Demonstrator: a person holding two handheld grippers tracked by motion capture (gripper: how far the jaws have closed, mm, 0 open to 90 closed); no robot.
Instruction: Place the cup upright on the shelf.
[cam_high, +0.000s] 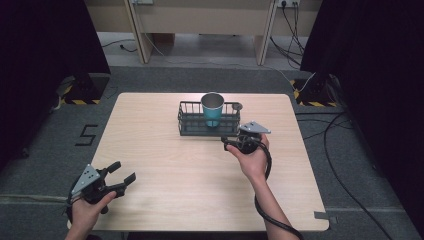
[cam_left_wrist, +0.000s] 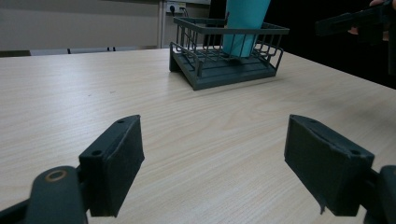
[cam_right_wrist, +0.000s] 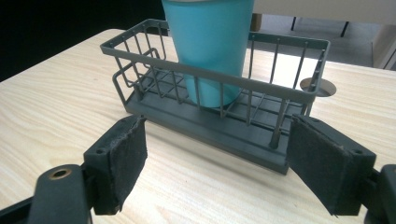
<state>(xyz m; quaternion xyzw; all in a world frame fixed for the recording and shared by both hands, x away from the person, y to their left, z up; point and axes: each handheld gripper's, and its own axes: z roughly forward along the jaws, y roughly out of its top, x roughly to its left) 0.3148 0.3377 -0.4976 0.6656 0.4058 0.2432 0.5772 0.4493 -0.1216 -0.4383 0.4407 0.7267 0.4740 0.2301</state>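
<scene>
Black jaws of the left gripper (cam_high: 121, 176) stand wide apart and hold nothing, low over the near left corner of the wooden table (cam_high: 165, 190), with bare tabletop all around. Farther right, the right gripper (cam_high: 231, 142) is also spread wide and empty, just before the dark wire basket (cam_right_wrist: 219, 88). A teal cup (cam_right_wrist: 210, 42) stands upright inside that basket.

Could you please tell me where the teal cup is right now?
In the high view, the teal cup stands upright inside the dark wire basket at the table's far middle, just beyond the open right gripper.
</scene>
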